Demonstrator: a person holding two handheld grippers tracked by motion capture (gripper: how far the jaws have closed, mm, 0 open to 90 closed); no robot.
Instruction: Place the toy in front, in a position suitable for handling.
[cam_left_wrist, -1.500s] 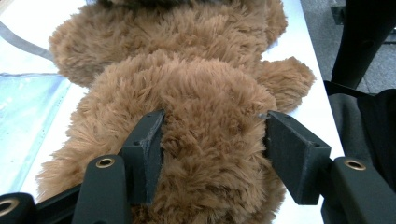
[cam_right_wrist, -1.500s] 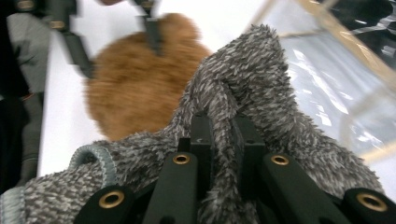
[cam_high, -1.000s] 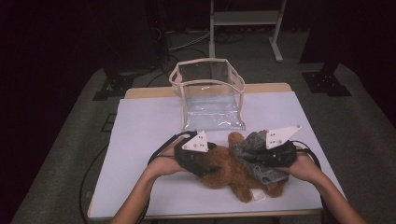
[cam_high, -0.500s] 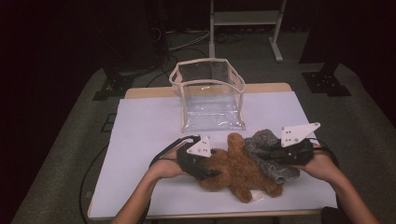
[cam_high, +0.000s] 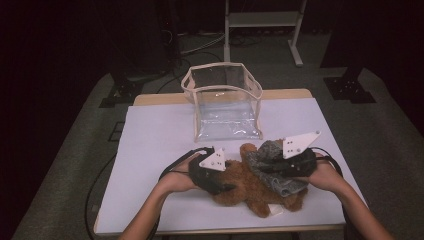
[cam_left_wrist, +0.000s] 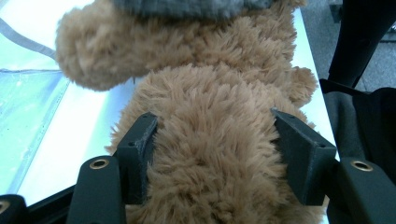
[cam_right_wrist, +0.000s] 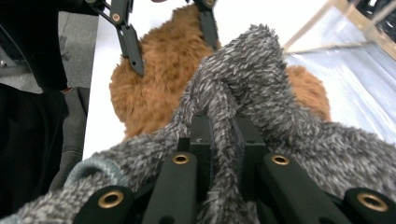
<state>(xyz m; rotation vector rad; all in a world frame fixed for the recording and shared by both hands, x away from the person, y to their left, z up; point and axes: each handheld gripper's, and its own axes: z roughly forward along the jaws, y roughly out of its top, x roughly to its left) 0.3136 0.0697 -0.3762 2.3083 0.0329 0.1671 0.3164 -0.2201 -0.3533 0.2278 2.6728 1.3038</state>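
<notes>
Between the two black jaws of the left gripper (cam_left_wrist: 212, 154) sits the body of one brown teddy bear (cam_left_wrist: 210, 116); the jaws have just been closing, and in the left gripper view both pads press into the fur on either side, so the bear is clamped. On the high view this gripper (cam_high: 220, 182) lies at the bear's left end, held by the person's left hand (cam_high: 175, 179). The right gripper (cam_right_wrist: 223, 135) has its jaws drawn together on a fold of one grey fuzzy garment (cam_right_wrist: 252, 88), which drapes over the bear's upper half. From above, the right gripper (cam_high: 287, 167) and the right hand (cam_high: 325, 176) sit at the bear's right side. The bear lies on its side near the front edge of the one white table (cam_high: 150, 135). Behind it, apart from the toy, stands one clear plastic bag (cam_high: 225, 107) with a beige rim, open at the top.
</notes>
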